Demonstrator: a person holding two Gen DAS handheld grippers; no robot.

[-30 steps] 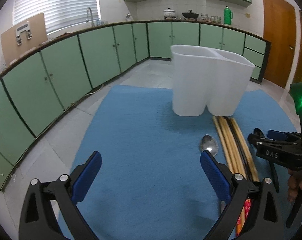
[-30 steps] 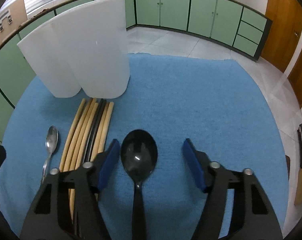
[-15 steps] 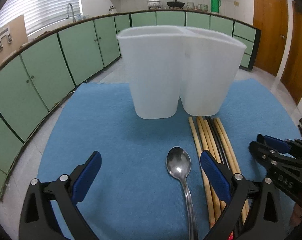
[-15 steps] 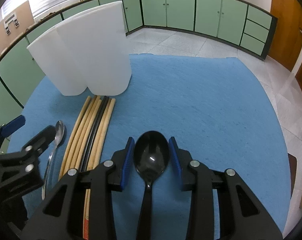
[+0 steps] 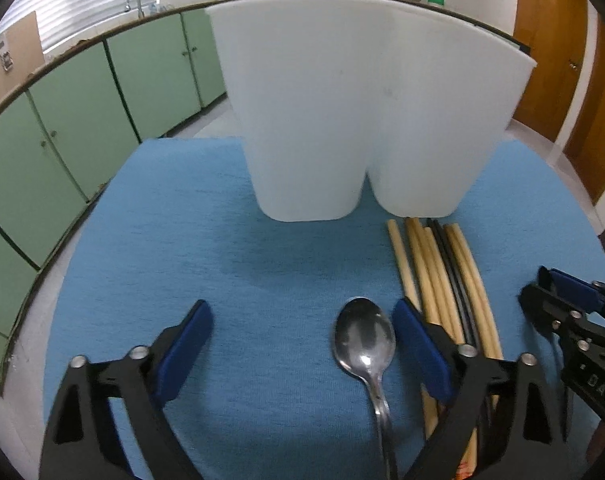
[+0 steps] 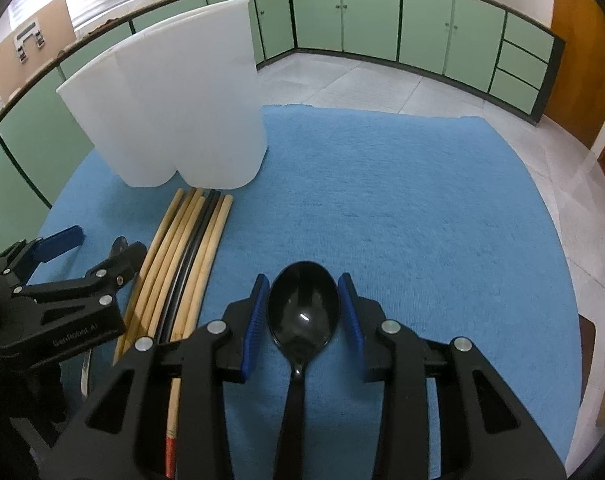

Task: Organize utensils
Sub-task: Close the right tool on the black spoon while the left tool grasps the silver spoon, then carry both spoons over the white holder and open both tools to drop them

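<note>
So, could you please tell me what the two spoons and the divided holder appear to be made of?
Silver spoon: polished metal, likely steel, judging by its mirror-like reflections. Black spoon: probably glossy plastic, uniformly black with one sharp highlight. Utensil holder: matte, slightly translucent white plastic with soft, rounded walls.

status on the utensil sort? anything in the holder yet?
Nothing visibly sorted yet; the white holder interior is hidden. In hand: right gripper jaws are closed around the black spoon's bowl, on the blue mat. Left gripper is open around the metal spoon. Left: both spoons and the chopsticks.
</note>
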